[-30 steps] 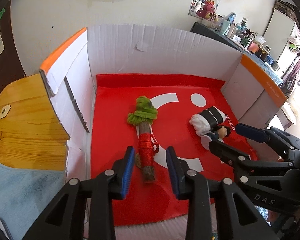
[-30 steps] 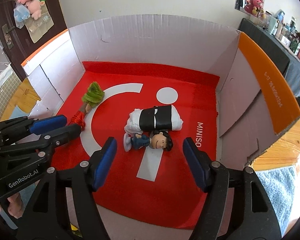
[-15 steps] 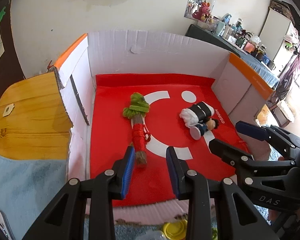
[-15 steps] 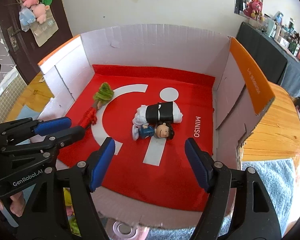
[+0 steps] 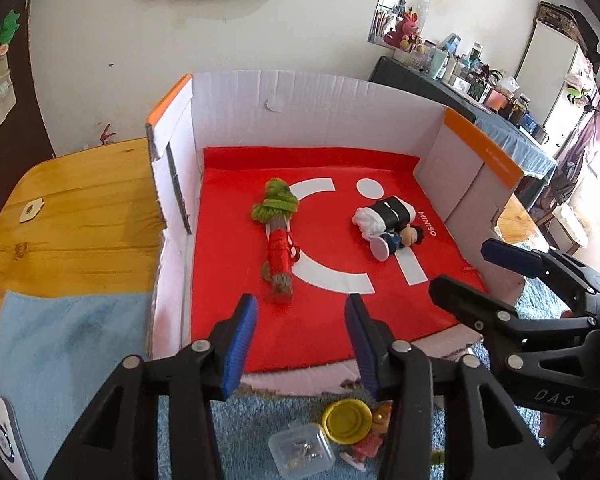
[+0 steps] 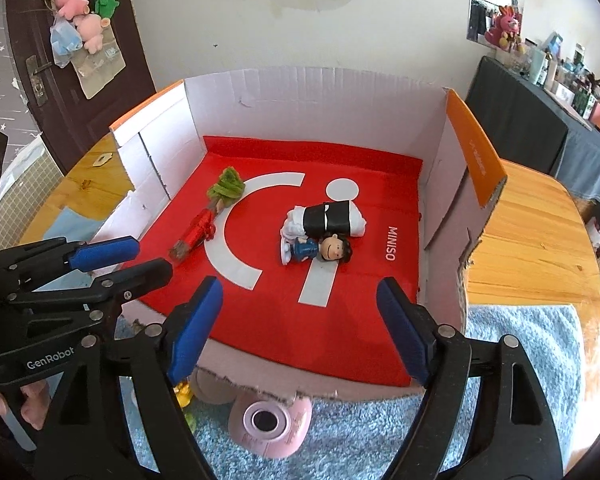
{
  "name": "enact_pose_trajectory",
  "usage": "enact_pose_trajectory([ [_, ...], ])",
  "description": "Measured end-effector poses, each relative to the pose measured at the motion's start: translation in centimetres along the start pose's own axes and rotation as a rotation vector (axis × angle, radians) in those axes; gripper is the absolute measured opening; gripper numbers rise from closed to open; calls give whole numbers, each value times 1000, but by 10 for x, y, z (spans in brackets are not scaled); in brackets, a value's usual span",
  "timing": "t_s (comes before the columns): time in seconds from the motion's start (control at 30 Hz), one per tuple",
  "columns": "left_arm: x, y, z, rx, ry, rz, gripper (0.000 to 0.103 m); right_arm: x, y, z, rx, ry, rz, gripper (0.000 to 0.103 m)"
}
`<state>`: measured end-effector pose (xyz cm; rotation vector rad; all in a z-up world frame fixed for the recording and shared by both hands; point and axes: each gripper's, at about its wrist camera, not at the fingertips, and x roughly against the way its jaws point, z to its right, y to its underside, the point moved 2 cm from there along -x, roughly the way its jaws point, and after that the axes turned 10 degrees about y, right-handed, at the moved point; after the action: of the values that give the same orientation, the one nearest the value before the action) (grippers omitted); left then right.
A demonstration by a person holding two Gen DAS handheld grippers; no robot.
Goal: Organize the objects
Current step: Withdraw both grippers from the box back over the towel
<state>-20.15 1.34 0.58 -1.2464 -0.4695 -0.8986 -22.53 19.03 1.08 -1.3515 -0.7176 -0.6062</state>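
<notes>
A cardboard box with a red liner holds a green-and-red rope toy, a white roll with a black band and a small doll figure. My left gripper is open and empty above the box's near edge. My right gripper is open and empty, also at the near edge. On the blue mat below lie a yellow lid, a clear plastic case and a pink round object.
The box stands on a wooden table with a blue fluffy mat in front. The box's side flaps stand up. Each gripper shows in the other's view.
Both grippers have drawn back and up from inside the box to its near edge. The left jaws have opened wider. The toys in the box have not moved.
</notes>
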Motion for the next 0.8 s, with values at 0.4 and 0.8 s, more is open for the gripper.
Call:
enact_pose_trajectory([
  [0.4, 16, 14, -5, 20, -15, 18, 63, 16, 13, -4, 4, -6, 27, 86],
  [0.8, 33, 26, -1, 14, -22, 49, 70, 30, 27, -4, -3, -13, 46, 86],
])
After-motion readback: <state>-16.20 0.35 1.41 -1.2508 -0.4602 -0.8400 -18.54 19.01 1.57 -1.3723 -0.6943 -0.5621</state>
